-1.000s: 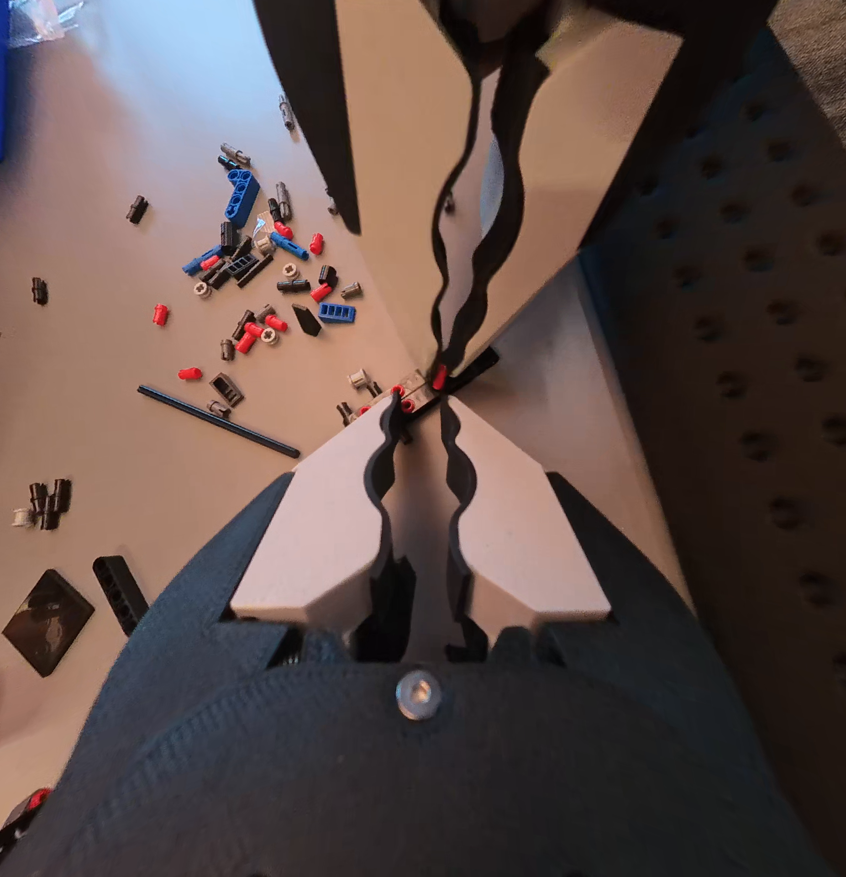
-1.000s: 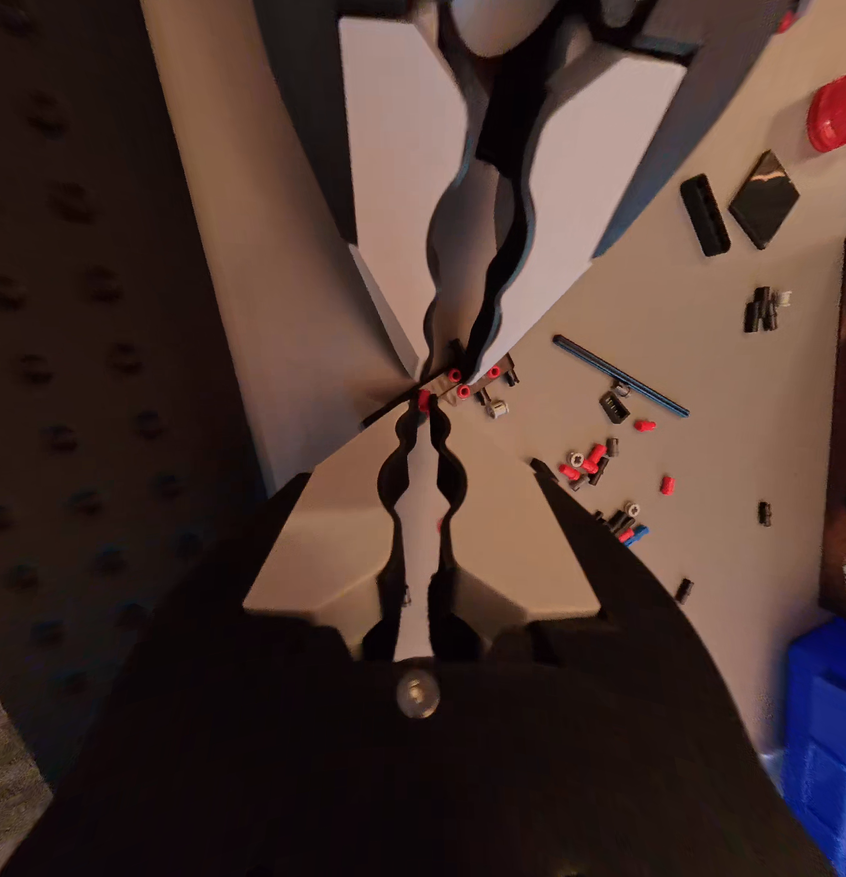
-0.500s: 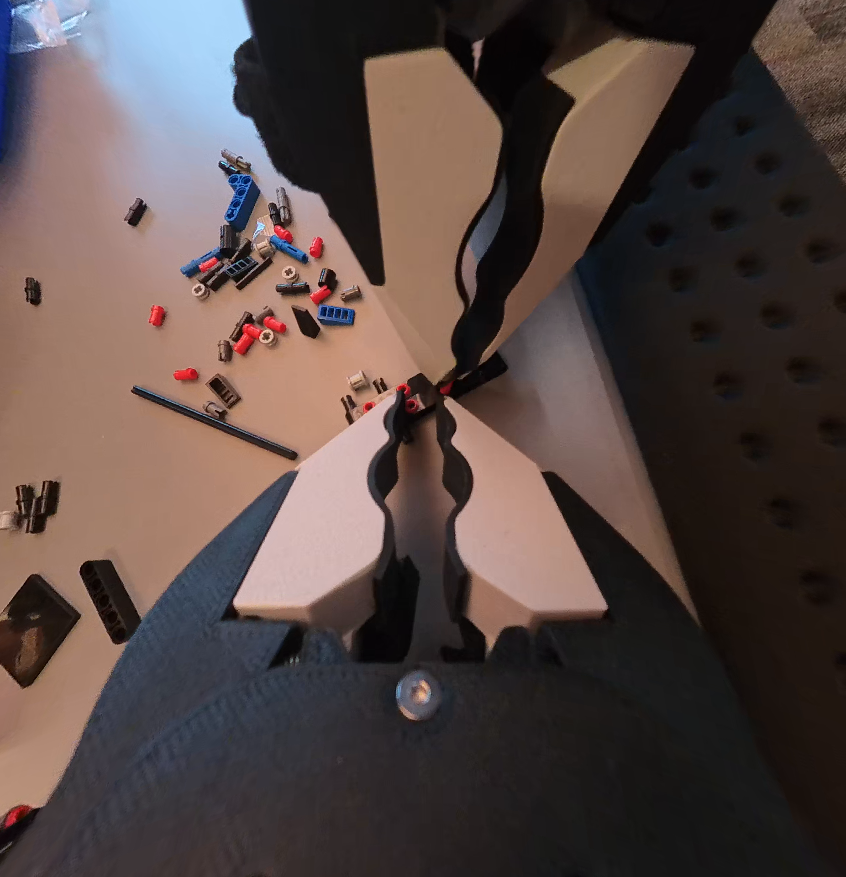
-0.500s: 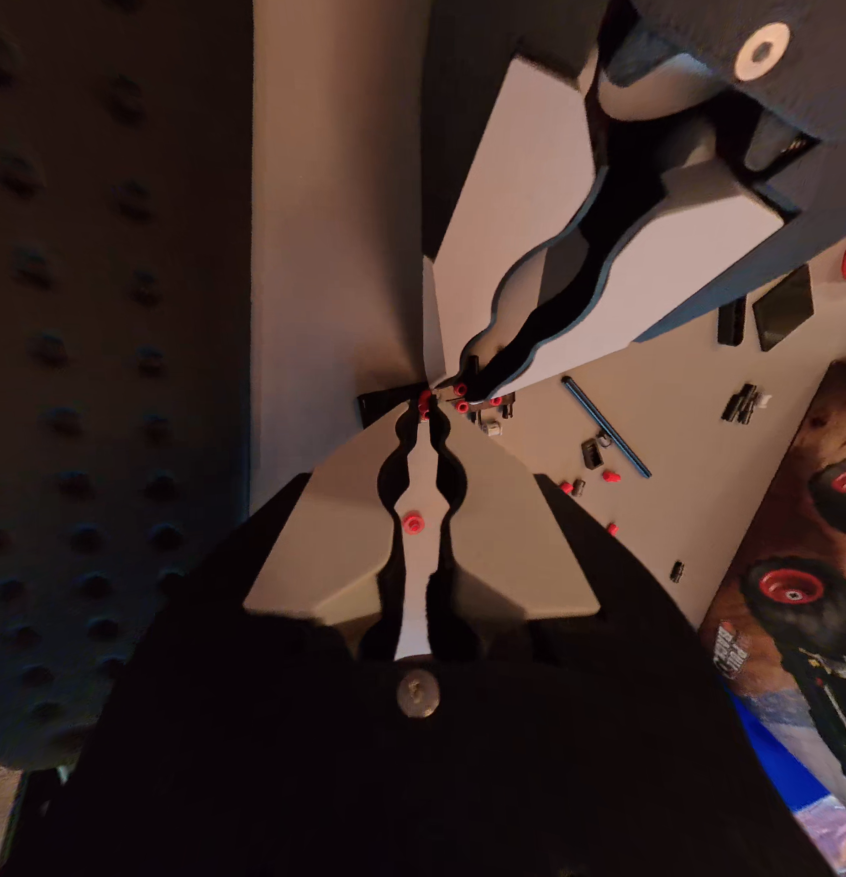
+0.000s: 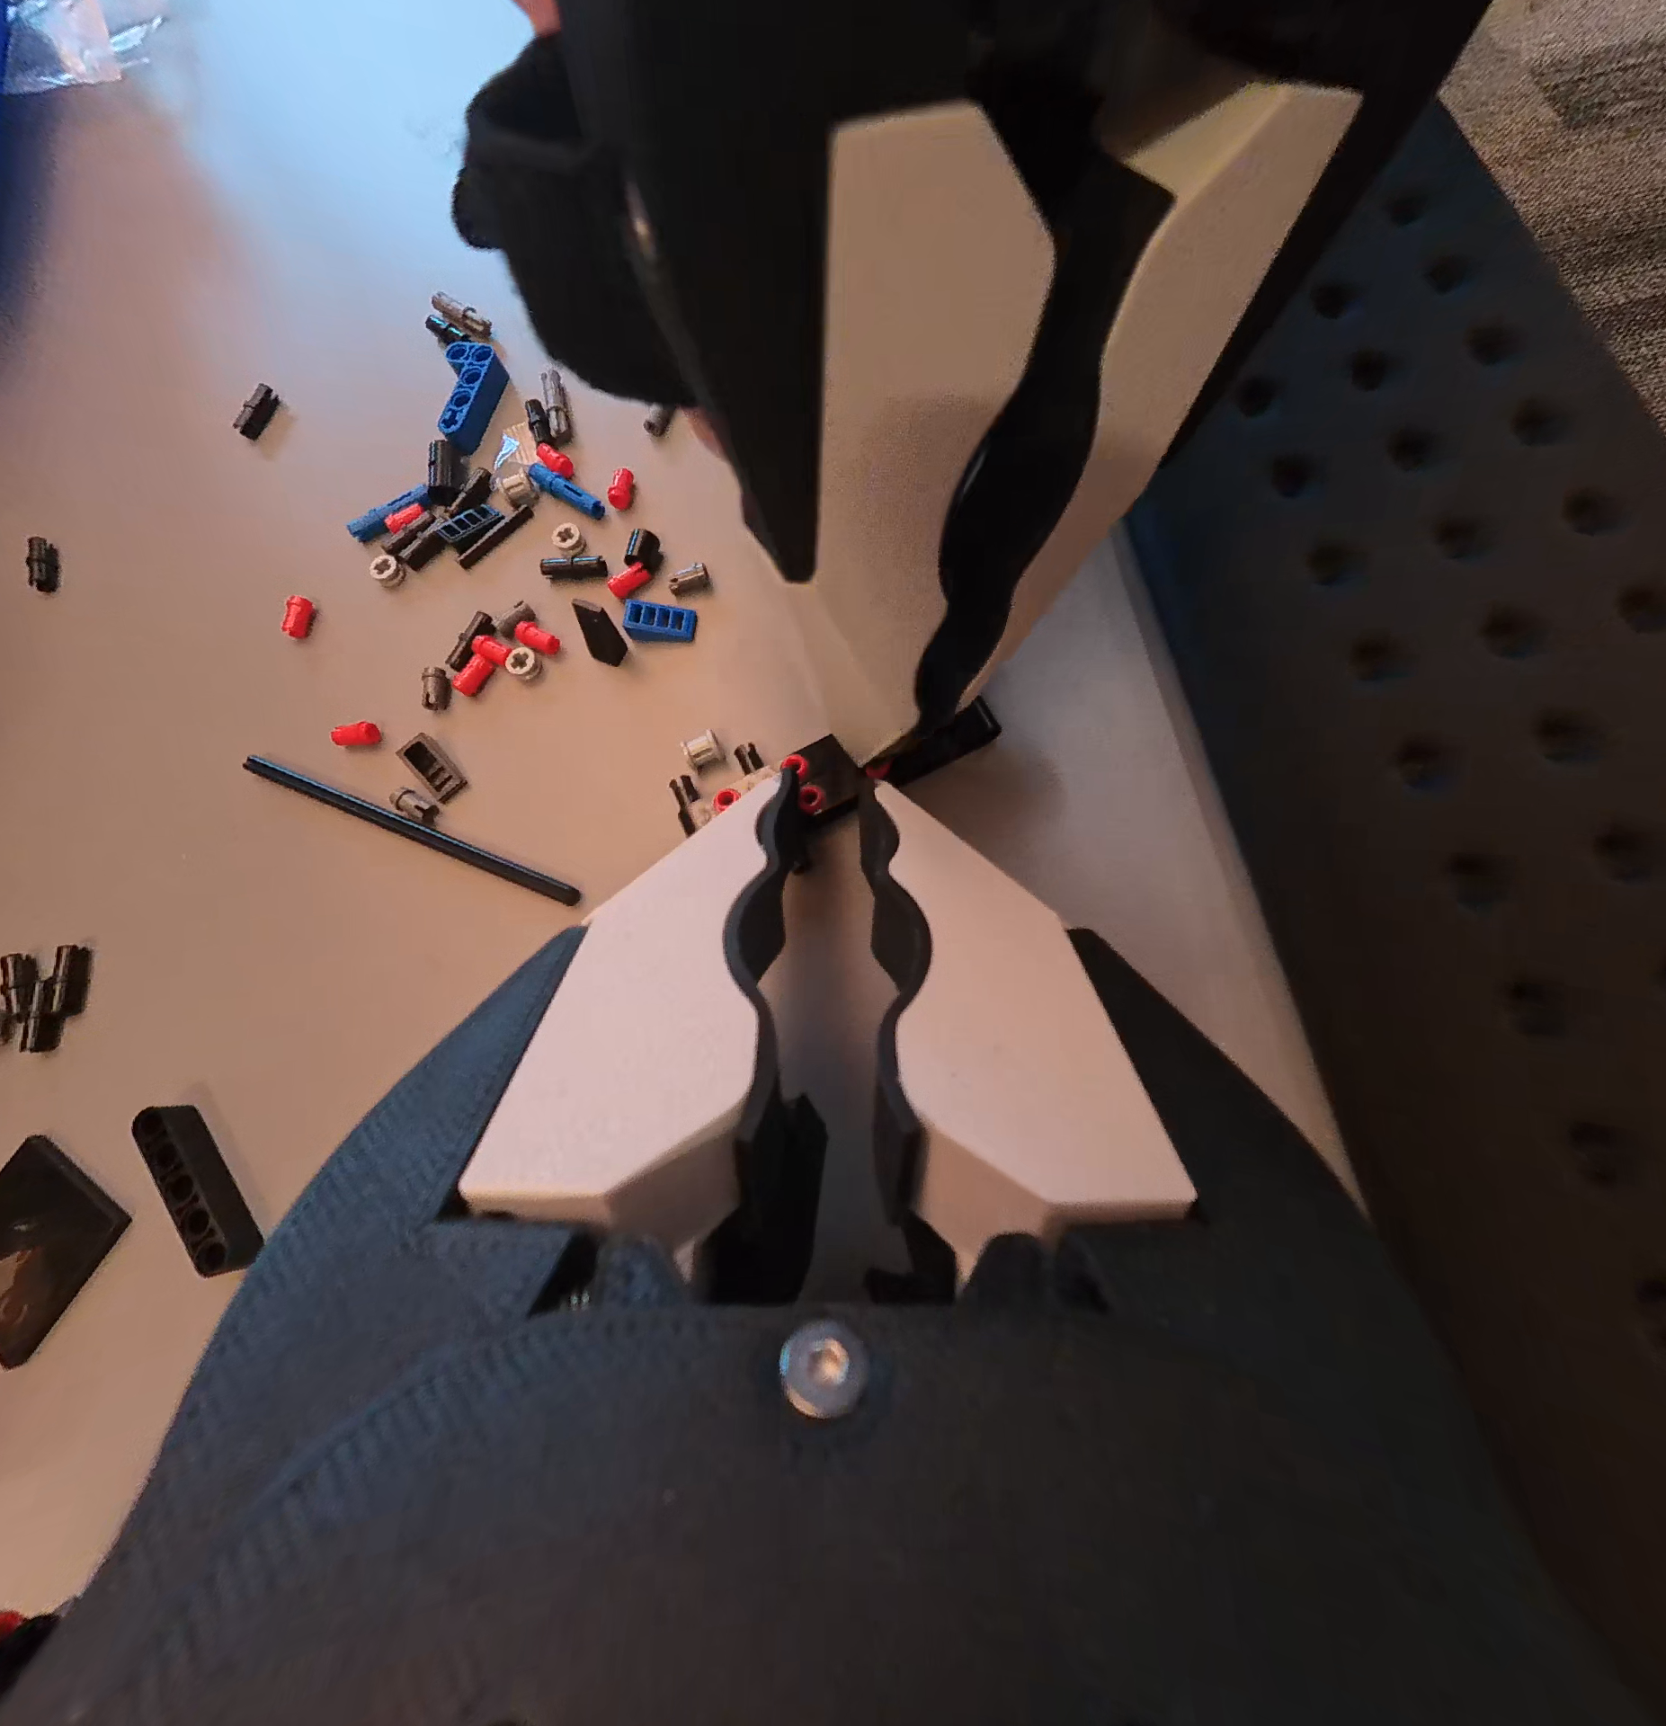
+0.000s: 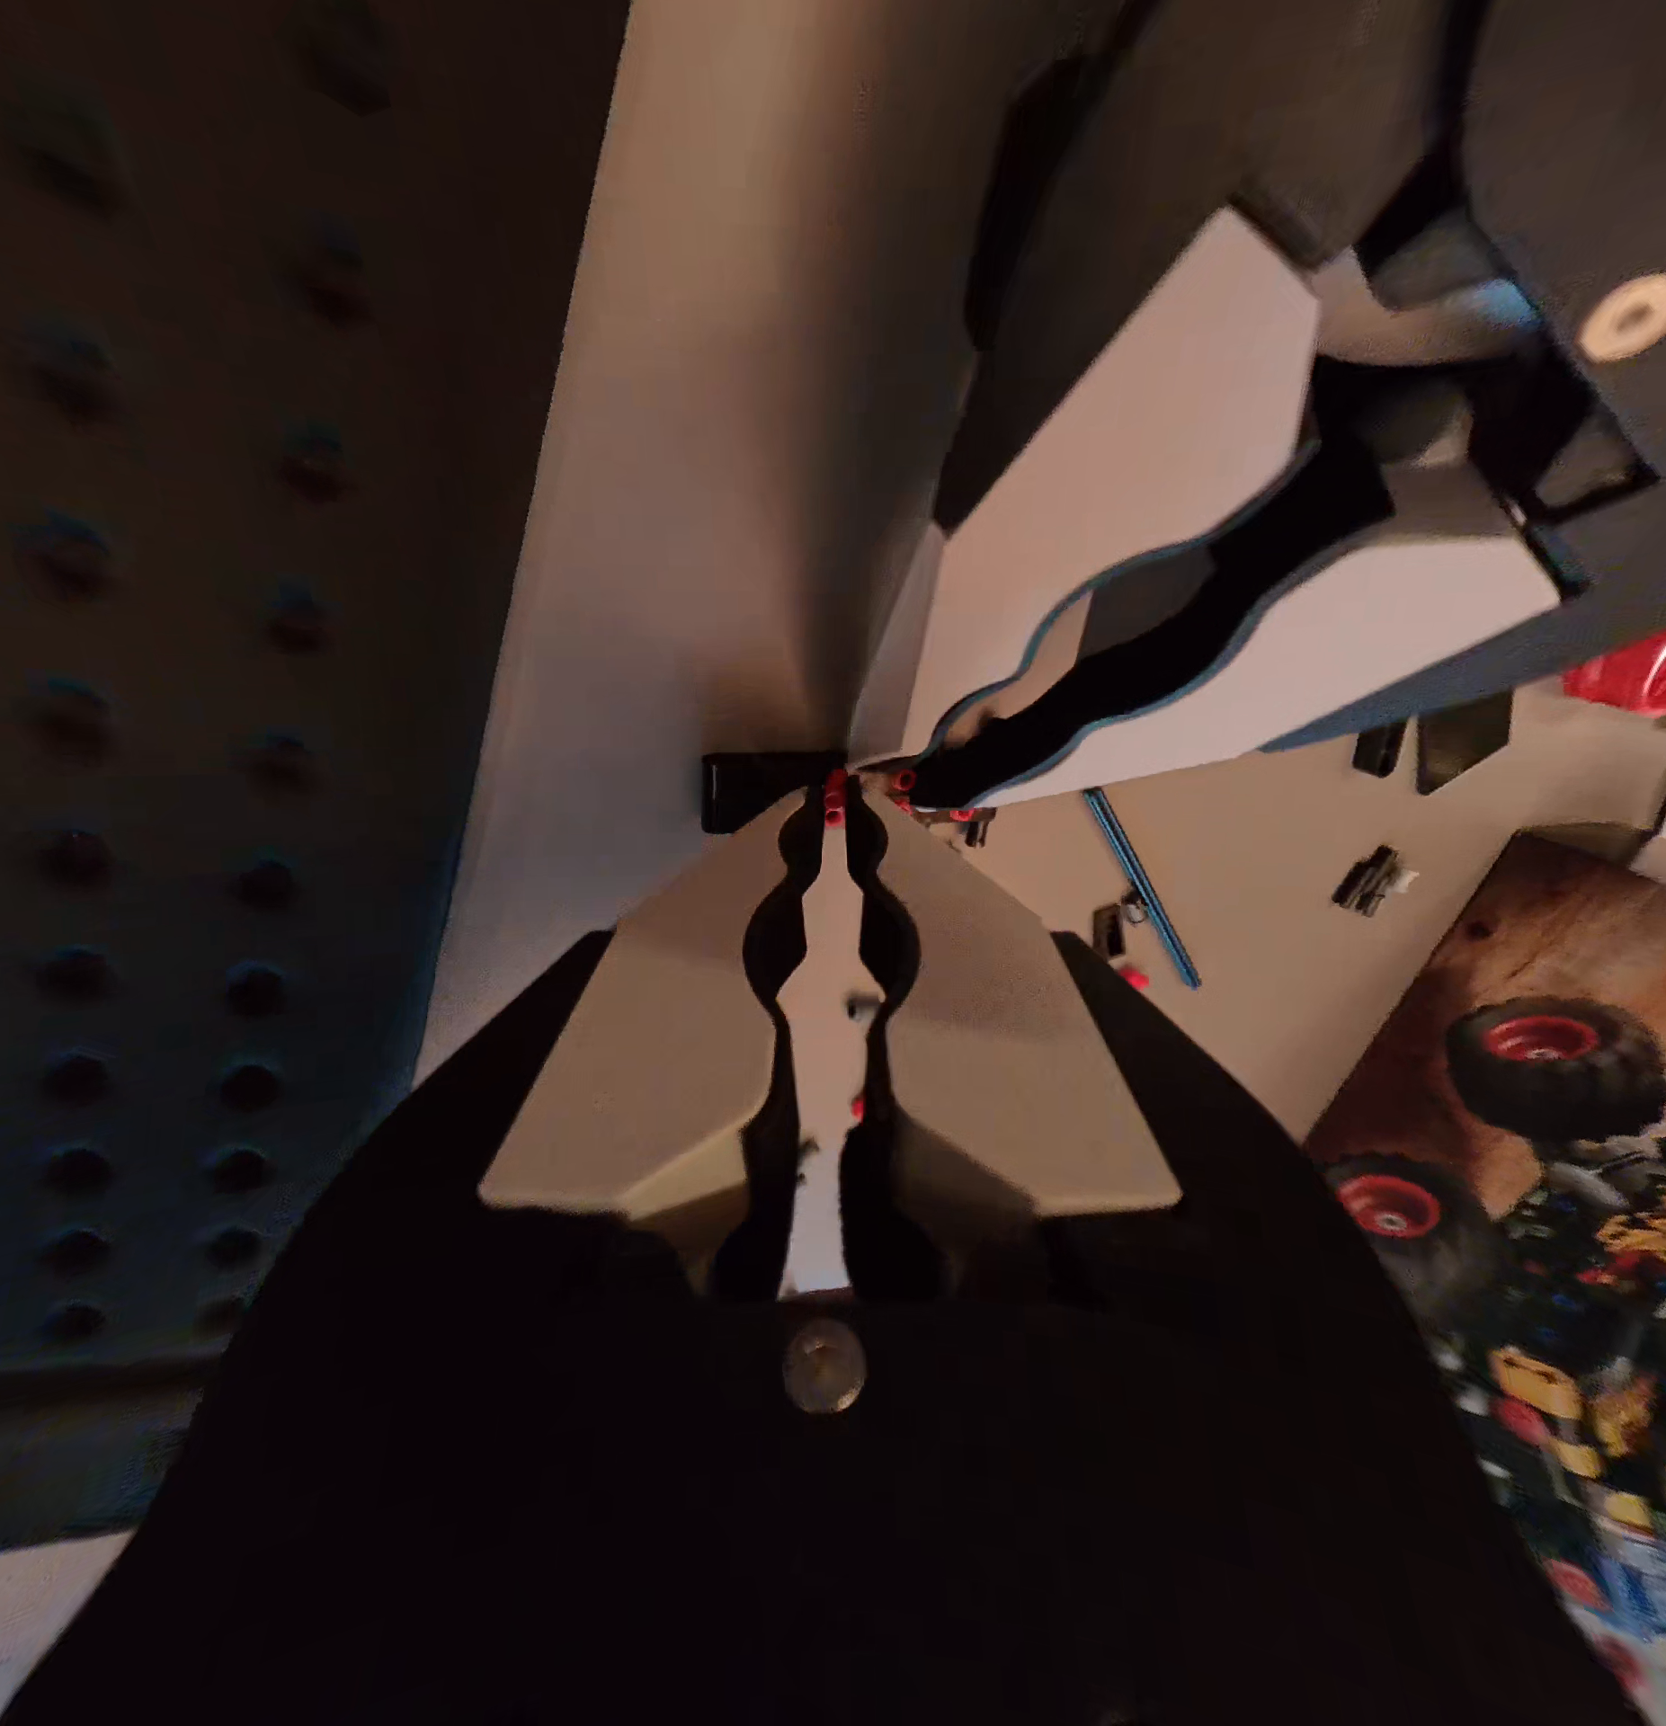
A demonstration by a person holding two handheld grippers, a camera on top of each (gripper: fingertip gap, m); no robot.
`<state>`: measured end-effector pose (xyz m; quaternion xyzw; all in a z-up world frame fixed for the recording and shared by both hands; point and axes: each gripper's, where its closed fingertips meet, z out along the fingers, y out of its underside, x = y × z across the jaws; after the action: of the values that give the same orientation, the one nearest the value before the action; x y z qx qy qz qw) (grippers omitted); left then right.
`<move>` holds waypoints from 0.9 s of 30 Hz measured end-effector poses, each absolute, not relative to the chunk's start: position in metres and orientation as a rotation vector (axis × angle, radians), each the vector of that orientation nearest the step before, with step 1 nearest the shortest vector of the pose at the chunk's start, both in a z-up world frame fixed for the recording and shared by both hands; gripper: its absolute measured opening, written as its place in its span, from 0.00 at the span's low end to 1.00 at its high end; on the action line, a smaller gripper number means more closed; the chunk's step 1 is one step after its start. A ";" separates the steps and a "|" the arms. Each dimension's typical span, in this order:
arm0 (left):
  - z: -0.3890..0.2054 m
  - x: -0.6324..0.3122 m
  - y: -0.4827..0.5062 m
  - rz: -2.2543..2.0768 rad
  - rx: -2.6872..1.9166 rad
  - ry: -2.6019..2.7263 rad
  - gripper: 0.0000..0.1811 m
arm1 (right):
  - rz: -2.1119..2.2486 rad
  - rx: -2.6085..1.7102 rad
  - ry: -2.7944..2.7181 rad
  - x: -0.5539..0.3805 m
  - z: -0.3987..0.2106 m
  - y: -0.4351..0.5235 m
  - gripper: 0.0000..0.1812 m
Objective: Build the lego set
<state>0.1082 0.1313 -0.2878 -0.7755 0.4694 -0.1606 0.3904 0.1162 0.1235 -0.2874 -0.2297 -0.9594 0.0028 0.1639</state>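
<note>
While left tool (image 5: 829,794) pinches black block with red pins (image 5: 824,780), my right tool (image 6: 836,808) nips black beam (image 6: 749,789), tip to tip above near desk (image 5: 203,887) edge. Stiff, light, slippery; hold flat sides.

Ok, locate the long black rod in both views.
Left wrist view: rod lies left of centre on the table, slanting down to the right.
Right wrist view: rod right of centre, looking bluish, below the left gripper.
Shared landmark: the black piece with red pins at the fingertips.
</note>
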 end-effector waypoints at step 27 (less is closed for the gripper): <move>-0.288 0.109 0.131 -0.448 -1.974 1.188 0.06 | 0.013 -0.510 -2.971 0.121 -0.289 0.120 0.01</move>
<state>0.1091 0.1305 -0.2878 -0.7756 0.4667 -0.1761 0.3869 0.1207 0.1200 -0.2888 -0.1687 -0.9836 0.0044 0.0636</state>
